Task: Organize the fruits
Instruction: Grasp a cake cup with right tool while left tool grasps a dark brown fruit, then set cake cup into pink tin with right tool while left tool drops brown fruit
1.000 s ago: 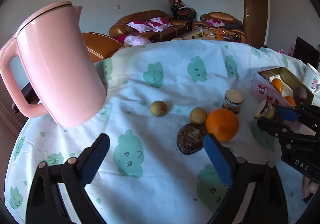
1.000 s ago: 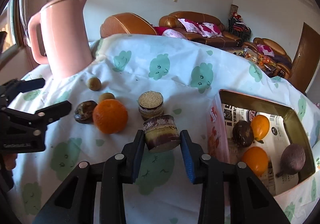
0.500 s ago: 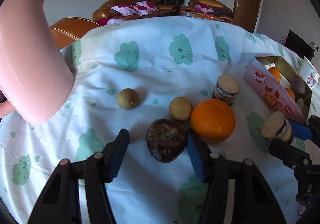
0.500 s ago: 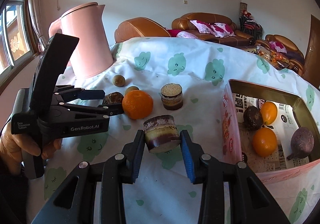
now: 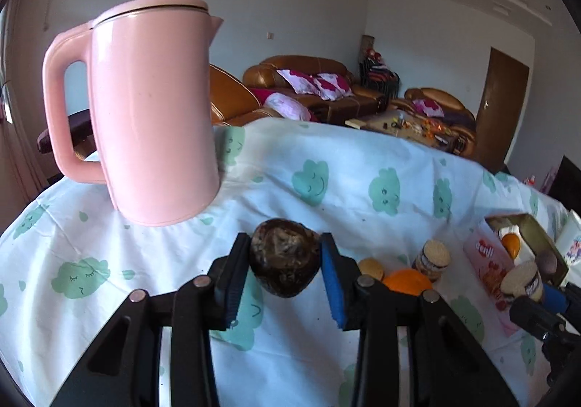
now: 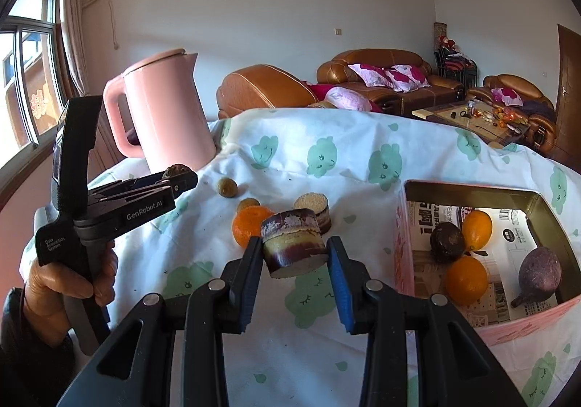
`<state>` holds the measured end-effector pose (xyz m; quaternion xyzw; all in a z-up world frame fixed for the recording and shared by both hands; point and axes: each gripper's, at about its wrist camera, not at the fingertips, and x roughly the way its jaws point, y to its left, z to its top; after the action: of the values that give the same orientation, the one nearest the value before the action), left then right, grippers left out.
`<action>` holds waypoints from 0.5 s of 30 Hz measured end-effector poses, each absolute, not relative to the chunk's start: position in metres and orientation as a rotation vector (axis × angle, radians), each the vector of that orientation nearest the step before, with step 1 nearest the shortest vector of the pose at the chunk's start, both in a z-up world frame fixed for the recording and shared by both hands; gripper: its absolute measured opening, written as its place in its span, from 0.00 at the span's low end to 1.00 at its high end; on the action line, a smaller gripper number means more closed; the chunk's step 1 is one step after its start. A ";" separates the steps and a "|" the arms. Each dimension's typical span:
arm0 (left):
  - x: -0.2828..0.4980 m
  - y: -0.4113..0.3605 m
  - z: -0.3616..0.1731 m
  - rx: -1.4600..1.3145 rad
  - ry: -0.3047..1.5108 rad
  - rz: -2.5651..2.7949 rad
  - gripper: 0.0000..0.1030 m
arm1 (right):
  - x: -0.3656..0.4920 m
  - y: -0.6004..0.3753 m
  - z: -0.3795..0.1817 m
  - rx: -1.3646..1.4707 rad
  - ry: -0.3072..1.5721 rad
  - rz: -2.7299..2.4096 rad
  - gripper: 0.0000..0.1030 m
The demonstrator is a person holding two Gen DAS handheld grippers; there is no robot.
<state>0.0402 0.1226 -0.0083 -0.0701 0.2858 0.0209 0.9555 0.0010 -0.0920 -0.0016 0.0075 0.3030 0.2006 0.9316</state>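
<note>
The left gripper (image 5: 285,263) is closing its jaws on a dark wrinkled fruit (image 5: 285,261), pads pressed to both its sides, carried clear of the cloth (image 5: 363,196). The right gripper (image 6: 294,254) holds a purple-and-tan cut chunk (image 6: 292,243), clamped tight between its blue pads. From the right gripper, the orange (image 6: 248,225) sits at eleven o'clock with a second chunk (image 6: 314,209) at twelve and two small brown fruits (image 6: 227,186) beyond. The box (image 6: 410,247) lies at three o'clock, holding two oranges, a dark fruit and a purple one. The pink kettle (image 6: 167,112) stands far off at ten o'clock.
</note>
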 end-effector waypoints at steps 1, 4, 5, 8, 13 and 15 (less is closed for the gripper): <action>0.038 0.121 -0.006 -0.156 0.564 0.045 0.39 | 0.000 -0.094 0.001 0.022 0.606 0.415 0.37; 0.032 0.105 -0.002 -0.119 0.531 0.057 0.39 | -0.004 -0.102 0.012 0.026 0.565 0.405 0.37; 0.030 0.097 -0.001 -0.098 0.523 0.058 0.39 | -0.004 -0.105 0.014 0.024 0.554 0.392 0.37; 0.029 0.077 0.000 -0.091 0.517 0.022 0.39 | -0.003 -0.121 0.020 0.026 0.524 0.337 0.37; 0.028 0.033 0.004 -0.045 0.507 -0.053 0.39 | 0.002 -0.154 0.027 0.024 0.488 0.246 0.37; 0.029 0.016 0.006 -0.030 0.502 -0.086 0.39 | 0.004 -0.172 0.029 0.041 0.481 0.211 0.37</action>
<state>0.0287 0.0158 0.0064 -0.0146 0.2485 -0.0425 0.9676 0.0040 -0.1720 0.0291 0.0200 0.2377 0.1042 0.9655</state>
